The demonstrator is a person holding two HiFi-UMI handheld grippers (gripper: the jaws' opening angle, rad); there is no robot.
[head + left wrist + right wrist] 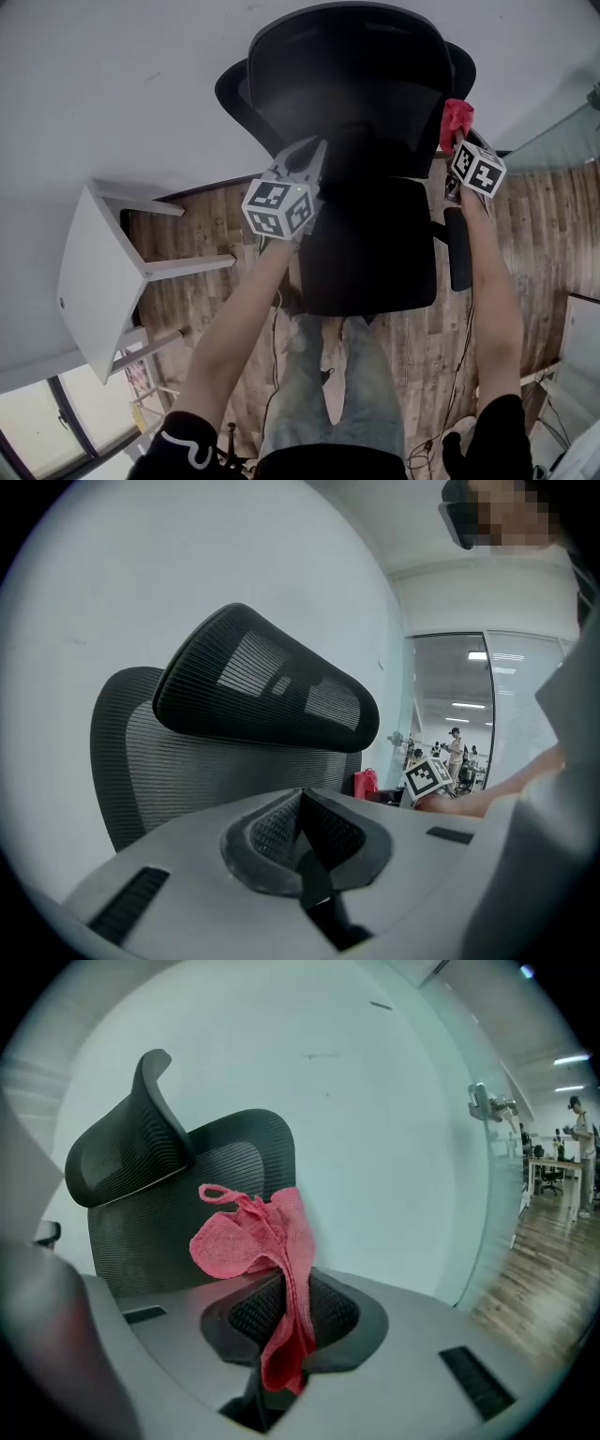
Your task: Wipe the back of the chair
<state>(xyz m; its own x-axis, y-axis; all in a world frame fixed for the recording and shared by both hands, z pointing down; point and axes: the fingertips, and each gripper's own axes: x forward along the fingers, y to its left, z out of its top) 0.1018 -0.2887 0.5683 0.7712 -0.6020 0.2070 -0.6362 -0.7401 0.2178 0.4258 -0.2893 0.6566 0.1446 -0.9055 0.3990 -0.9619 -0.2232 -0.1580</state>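
Pinched red cloth (251,1234) in right tool (286,1305), just beside chair back (236,1172) at its right edge; pressed left tool (302,808) together on nothing, near its left side. Judged right tool nearer; wipe likely leftward across upright back.

The head view looks steeply down from above onto the chair (375,103), which stands against a white wall (112,84). The left gripper view sits low and close to the chair's back, facing up past the headrest (267,691) to that wall. The right gripper view is equally near, at the back's right edge, facing the wall with the chair at its left. All three share the back, headrest and red cloth (272,1241)
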